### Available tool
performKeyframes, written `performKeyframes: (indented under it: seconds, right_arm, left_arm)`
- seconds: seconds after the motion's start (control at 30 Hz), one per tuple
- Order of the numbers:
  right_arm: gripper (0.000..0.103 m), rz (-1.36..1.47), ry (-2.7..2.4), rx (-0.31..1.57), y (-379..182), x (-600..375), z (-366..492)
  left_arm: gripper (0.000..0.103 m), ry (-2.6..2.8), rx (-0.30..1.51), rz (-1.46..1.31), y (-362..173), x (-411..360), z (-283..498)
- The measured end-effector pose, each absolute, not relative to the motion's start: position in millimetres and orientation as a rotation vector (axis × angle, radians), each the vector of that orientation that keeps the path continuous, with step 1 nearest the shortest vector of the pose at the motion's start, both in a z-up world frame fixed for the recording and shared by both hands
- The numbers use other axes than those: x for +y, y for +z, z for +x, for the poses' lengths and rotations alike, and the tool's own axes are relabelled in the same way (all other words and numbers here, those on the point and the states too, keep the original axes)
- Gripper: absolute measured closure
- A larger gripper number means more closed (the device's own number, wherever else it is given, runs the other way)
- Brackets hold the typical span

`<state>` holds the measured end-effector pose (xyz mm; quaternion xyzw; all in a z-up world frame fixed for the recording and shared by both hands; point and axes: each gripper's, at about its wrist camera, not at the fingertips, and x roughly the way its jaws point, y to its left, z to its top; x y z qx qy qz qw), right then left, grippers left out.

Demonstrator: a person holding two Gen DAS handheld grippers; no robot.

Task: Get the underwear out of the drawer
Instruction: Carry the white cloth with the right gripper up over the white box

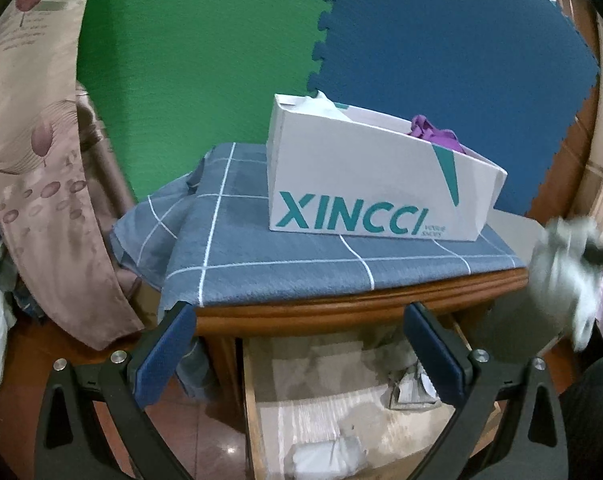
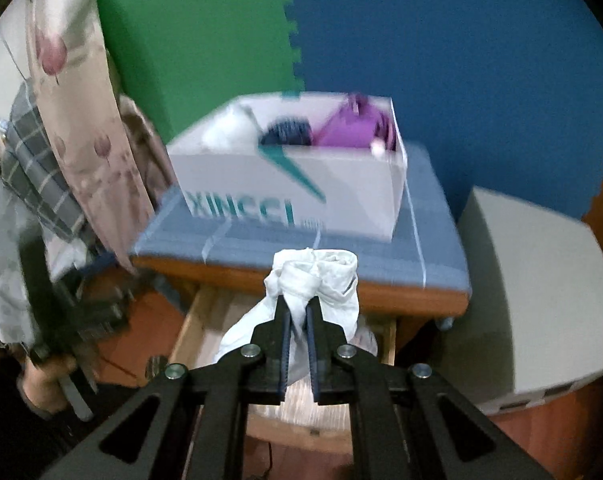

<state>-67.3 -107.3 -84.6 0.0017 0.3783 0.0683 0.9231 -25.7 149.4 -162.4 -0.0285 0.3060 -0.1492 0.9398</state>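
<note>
In the right wrist view my right gripper (image 2: 297,310) is shut on a bunched white piece of underwear (image 2: 321,276), which hangs above the open wooden drawer (image 2: 199,320). The left wrist view shows that same gripper and its white cloth only as a blur (image 1: 561,276) at the right edge. My left gripper (image 1: 301,328) stands open with nothing between its blue pads (image 1: 169,348), in front of the drawer (image 1: 249,400). Another pale garment (image 1: 325,456) lies in the drawer's front.
A white box (image 1: 361,184) lettered XINCCI stands on the checked blue-grey cloth (image 1: 261,264) atop the wooden cabinet, with white, dark and purple garments (image 2: 349,132) inside. A flowered curtain (image 1: 41,160) hangs left. A grey box (image 2: 533,288) stands right. A hand (image 2: 41,384) holds the left gripper.
</note>
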Motion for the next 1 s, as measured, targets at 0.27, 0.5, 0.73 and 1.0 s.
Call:
performKeyframes:
  seconds: [0.27, 0.5, 0.73, 1.0]
  right_arm:
    - [0.096, -0.054, 0.145, 0.645, -16.5, -91.1, -41.0]
    - [0.096, -0.129, 0.107, 0.553, 24.4, -66.2, -6.1]
    - [0.096, -0.192, 0.077, 0.527, 44.9, -43.5, 28.7]
    - [0.096, -0.226, 0.043, 0.537, 46.1, -30.8, 59.4]
  left_arm:
    - [0.0, -0.322, 0.638, -0.055, -165.6, 145.1, -26.1]
    - [0.0, -0.335, 0.643, -0.044, -166.7, 142.6, -27.8]
    - [0.0, -0.346, 0.647, -0.034, -167.8, 138.7, -28.4]
    - [0.0, -0.359, 0.659, -0.032, -168.4, 136.6, -27.9]
